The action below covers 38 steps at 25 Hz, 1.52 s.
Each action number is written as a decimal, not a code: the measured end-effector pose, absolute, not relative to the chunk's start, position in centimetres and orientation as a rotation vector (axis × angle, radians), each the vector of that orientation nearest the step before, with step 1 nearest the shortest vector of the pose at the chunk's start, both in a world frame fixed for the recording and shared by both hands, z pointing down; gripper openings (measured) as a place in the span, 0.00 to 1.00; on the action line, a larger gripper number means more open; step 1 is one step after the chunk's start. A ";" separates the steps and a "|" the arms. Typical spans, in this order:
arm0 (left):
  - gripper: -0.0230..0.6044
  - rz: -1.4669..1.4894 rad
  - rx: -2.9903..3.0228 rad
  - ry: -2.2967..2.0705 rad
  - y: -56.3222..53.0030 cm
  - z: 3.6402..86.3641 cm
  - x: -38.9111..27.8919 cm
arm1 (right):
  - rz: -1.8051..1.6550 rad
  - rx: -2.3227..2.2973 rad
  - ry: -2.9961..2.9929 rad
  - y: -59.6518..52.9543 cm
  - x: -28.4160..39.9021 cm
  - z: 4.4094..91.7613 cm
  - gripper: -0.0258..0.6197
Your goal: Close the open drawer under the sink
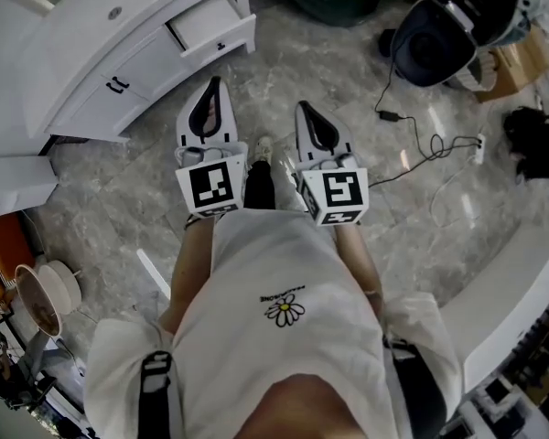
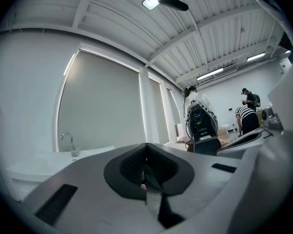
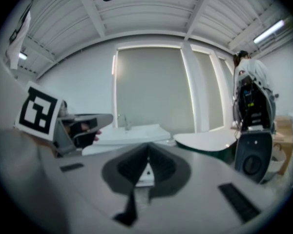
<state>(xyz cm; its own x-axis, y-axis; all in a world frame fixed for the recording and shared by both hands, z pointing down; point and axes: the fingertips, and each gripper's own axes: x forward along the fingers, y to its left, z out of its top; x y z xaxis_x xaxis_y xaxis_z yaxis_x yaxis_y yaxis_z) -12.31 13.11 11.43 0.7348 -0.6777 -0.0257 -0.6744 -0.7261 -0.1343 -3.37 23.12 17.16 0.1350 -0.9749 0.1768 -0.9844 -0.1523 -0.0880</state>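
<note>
Two tools (image 1: 214, 85) (image 1: 305, 110), one open drawer (image 1: 210, 24) — one faucet (image 2: 68, 143), one vanity (image 1: 82, 62).

The floor (image 1: 421, 245) was grey veined marble, with a black cable (image 1: 427, 150) trailing loosely across it, a cardboard box (image 1: 523, 60) near its far edge. A curved white worktop (image 1: 522, 286) edged the right side. Overhead ran a white ribbed ceiling (image 2: 127, 18) with strip lights (image 2: 209, 74), above a pale wall (image 2: 24, 91) and a tall shaded window (image 2: 100, 108).
</note>
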 end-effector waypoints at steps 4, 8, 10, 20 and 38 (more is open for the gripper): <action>0.07 -0.075 -2.831 1.059 8.9 11.5 -9.2 | 0.239 2.332 -1.972 18.7 -1.0 15.7 0.09; 0.07 -0.060 -2.819 1.006 3.9 11.1 -6.3 | 0.189 2.339 -1.948 13.2 1.7 14.5 0.09; 0.07 -0.043 -2.823 0.995 1.2 10.7 -5.2 | 0.191 2.351 -1.939 10.4 3.0 14.2 0.09; 0.07 0.004 -2.874 1.059 -8.2 10.4 -3.4 | 0.183 2.336 -1.891 1.3 6.2 13.1 0.09; 0.07 0.058 -2.737 1.277 -5.9 9.2 -1.2 | 0.165 2.271 -2.056 3.9 10.5 12.4 0.09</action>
